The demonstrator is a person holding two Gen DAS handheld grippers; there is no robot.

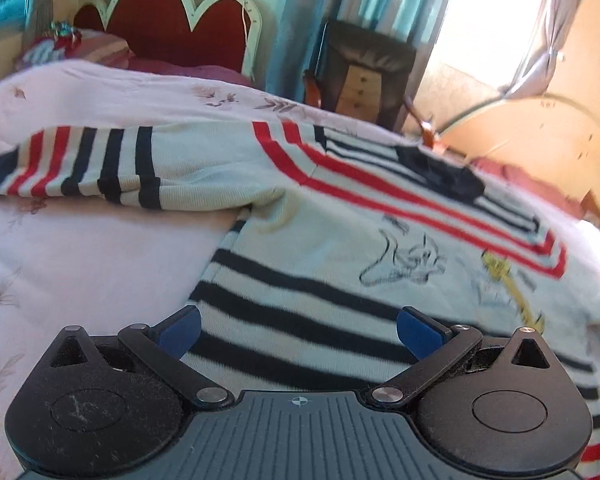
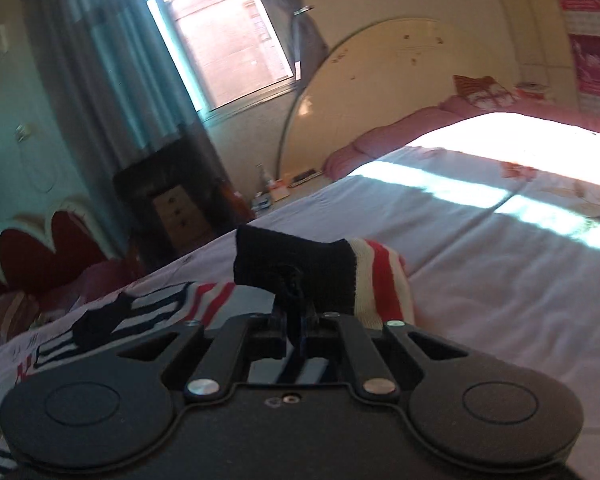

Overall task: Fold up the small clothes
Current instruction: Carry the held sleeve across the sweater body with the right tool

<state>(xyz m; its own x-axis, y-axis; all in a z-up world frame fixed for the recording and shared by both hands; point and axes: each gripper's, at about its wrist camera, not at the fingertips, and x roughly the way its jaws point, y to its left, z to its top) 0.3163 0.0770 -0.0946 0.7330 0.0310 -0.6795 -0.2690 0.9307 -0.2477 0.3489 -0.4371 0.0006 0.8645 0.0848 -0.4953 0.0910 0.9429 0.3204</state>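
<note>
A small white sweater (image 1: 340,248) with navy and red stripes and a cartoon print lies on the bed. Its left sleeve (image 1: 84,164) stretches out to the left; the right sleeve is folded across the chest. My left gripper (image 1: 298,330) is open and empty, its blue pads just above the sweater's striped hem. My right gripper (image 2: 296,300) is shut on the sleeve's navy cuff (image 2: 296,258) and holds it lifted above the sweater body (image 2: 140,312).
The bed sheet (image 1: 80,260) is pale pink with a flower print. A red scalloped headboard (image 1: 172,20) and pillows stand behind. A dark nightstand with wooden drawers (image 1: 360,76) is by the curtains. A pink bedding roll (image 2: 380,144) lies at the far edge.
</note>
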